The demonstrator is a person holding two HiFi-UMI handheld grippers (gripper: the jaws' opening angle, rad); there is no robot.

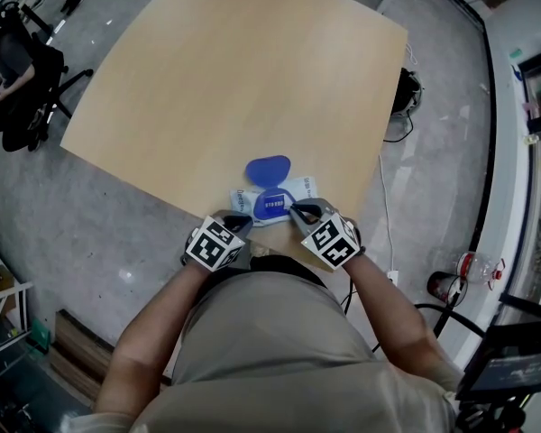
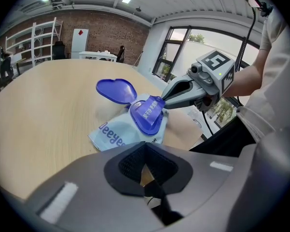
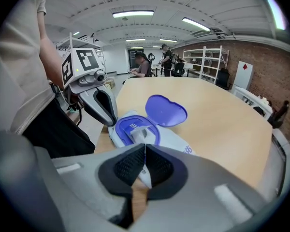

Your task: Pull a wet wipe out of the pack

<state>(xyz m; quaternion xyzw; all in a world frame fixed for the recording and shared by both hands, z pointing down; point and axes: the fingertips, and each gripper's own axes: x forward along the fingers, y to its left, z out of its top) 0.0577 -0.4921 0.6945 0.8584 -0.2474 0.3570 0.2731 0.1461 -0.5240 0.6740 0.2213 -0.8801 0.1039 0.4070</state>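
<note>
**Though the lid is up, the wipe has barely left the pack**

As things stand, the flat pale-blue plastic wipe pack [image 1: 299, 188] lies at the near edge of the light wooden surface [image 1: 234, 79], right in front of the person. Its rounded blue plastic lid [image 1: 268, 169] is flipped back and open, so that step looks done.

Over to the right claw [image 1: 300, 212]: its jaws are pressed together just over the pack's opening. A sliver of thin white wet wipe [image 3: 141, 132] runs up from that opening into the pinch, so I read it as clamped on the wipe's tip. Only the tip is out, and by my judgement the whole pull is yet to come.

The left claw [image 1: 238, 221] is closed on nothing, with its tip right at the pack's other end. Whether it presses the pack down, I cannot tell. If it doesn't, this light pack may well lift along with the wipe.

Nothing that I can see blocks the pull. Seated people [image 1: 13, 61] are well off beyond the far corner, white shelving [image 3: 203, 62] lines a brick wall [image 3: 261, 81], and a plastic bottle [image 1: 469, 267] lies on the grey floor [image 1: 433, 152] to the right
</note>
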